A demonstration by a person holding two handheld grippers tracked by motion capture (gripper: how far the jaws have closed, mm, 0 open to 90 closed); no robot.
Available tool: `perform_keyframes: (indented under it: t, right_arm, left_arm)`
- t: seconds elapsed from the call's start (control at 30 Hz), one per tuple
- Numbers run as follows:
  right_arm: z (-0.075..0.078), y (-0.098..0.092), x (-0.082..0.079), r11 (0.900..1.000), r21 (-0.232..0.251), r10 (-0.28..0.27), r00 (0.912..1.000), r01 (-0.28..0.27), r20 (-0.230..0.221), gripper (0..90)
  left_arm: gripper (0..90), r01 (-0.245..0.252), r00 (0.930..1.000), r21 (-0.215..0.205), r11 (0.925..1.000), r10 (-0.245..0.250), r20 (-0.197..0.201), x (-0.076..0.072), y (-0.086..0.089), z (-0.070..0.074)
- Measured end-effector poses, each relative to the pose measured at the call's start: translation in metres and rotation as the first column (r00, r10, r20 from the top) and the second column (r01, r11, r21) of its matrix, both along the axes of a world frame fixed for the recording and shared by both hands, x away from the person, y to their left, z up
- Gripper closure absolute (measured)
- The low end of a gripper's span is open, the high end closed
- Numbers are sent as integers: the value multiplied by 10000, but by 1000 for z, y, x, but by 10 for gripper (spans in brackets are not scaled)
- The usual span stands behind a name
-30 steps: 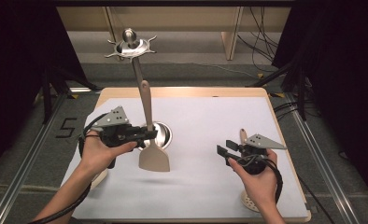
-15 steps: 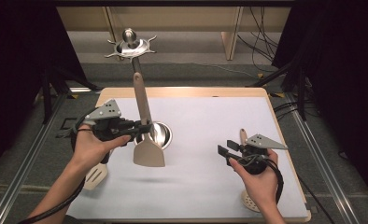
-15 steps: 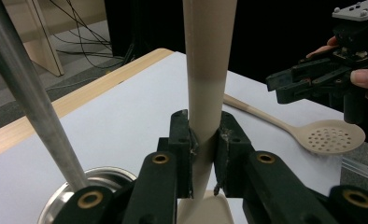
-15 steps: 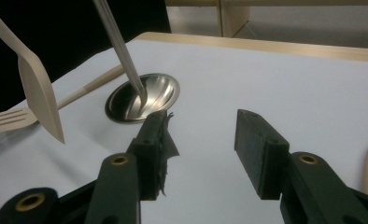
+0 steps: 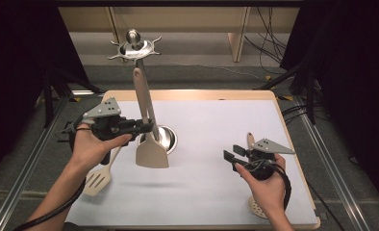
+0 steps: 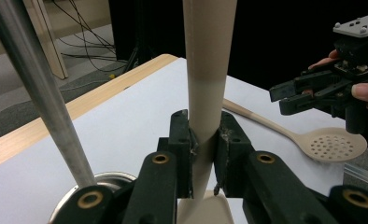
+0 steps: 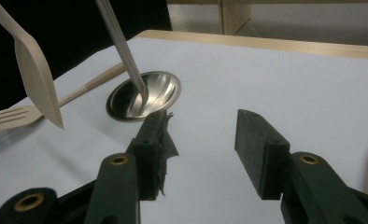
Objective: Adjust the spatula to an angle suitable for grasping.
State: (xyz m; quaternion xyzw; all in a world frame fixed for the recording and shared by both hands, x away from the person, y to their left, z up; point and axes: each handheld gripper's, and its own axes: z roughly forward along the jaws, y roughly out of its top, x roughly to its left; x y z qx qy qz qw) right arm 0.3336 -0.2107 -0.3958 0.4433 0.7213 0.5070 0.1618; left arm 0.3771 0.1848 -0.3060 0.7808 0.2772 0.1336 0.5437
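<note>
My left gripper (image 5: 148, 128) is shut on the handle of a beige spatula (image 5: 152, 153), which hangs upright above the white mat with its flat blade down. In the left gripper view both pads (image 6: 181, 140) press on the spatula handle (image 6: 206, 84). Just behind it stands a metal utensil stand: round shiny base (image 5: 164, 138), thin pole (image 5: 140, 77), hook crown (image 5: 133, 45) on top. My right gripper (image 5: 232, 157) hovers open at the right over the mat, and the right gripper view shows nothing between its jaws (image 7: 205, 149).
A slotted beige turner (image 5: 98, 177) lies on the mat under my left hand. A perforated beige spoon (image 5: 256, 208) lies under my right hand, also seen as the spoon (image 6: 334, 144) from the left gripper. The wooden table edge (image 5: 187, 94) runs along the back.
My left gripper has drifted slightly left and up with the spatula, uncovering more of the slotted turner. The right hand has stayed put.
</note>
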Motion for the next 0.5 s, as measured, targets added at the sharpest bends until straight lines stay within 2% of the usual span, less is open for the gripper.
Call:
perform_keyframes:
  t: [0.1, 0.2, 0.3, 0.5]
  right_arm:
    - [0, -2, 0, 9998, -188, -74, 10000, 74, 11, 548]
    - [0, -1, 0, 10000, -20, -63, 10000, 63, 15, 548]
    - [0, -2, 0, 9997, -203, -96, 9999, 96, 33, 548]
    - [0, -1, 0, 9999, -85, -64, 10000, 64, 5, 548]
  left_arm:
    - [781, -13, 10000, -5, 10000, 13, -25, 2, 1, 1]
    - [781, -82, 10000, -18, 10000, 82, -50, 4, 2, 2]
    - [781, -158, 9998, -41, 9999, 158, -80, 7, 3, 2]
    - [782, -223, 9997, -38, 9997, 223, -84, 11, 4, 4]
